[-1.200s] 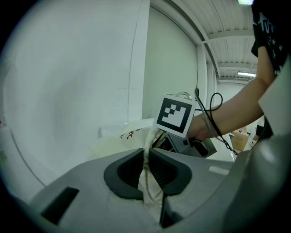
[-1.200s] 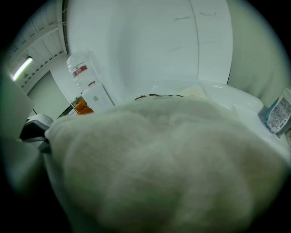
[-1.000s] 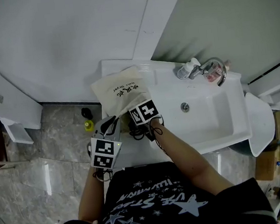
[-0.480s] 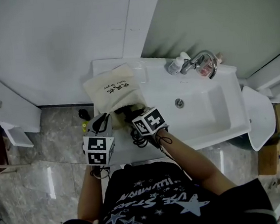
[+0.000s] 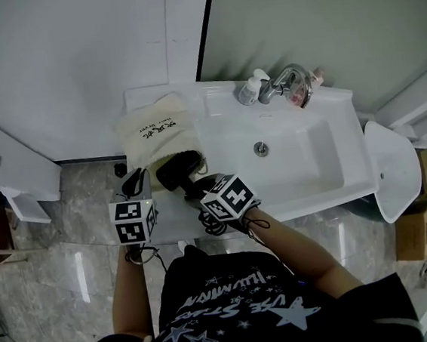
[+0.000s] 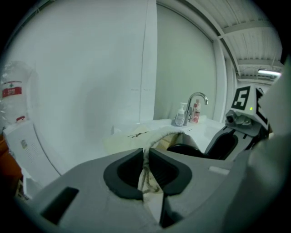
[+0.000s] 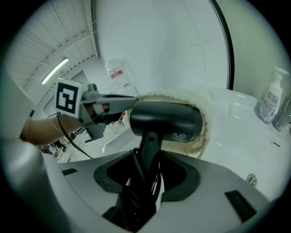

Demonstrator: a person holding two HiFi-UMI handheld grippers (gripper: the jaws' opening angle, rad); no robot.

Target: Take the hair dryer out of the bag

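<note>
A cream cloth bag (image 5: 156, 134) with dark print lies on the counter left of the basin, mouth toward me. The black hair dryer (image 5: 180, 170) sits just outside that mouth, barrel crosswise. My right gripper (image 5: 201, 193) is shut on the hair dryer's handle (image 7: 148, 150), with the coiled black cord (image 7: 136, 200) caught between the jaws too. The barrel (image 7: 167, 120) still fills the bag's opening (image 7: 202, 123) in the right gripper view. My left gripper (image 5: 134, 186) is shut on the bag's edge (image 6: 148, 170), pinching a fold of cloth at the left side of the mouth.
A white basin (image 5: 310, 156) with a chrome tap (image 5: 289, 82) lies right of the bag. A soap pump bottle (image 5: 250, 90) and a small pink bottle (image 5: 314, 80) stand by the tap. A white bin (image 5: 9, 173) stands on the marble floor at left.
The right gripper has drawn back toward me with the hair dryer, bringing its barrel out of the bag's mouth. The left gripper has kept its hold on the bag's edge.
</note>
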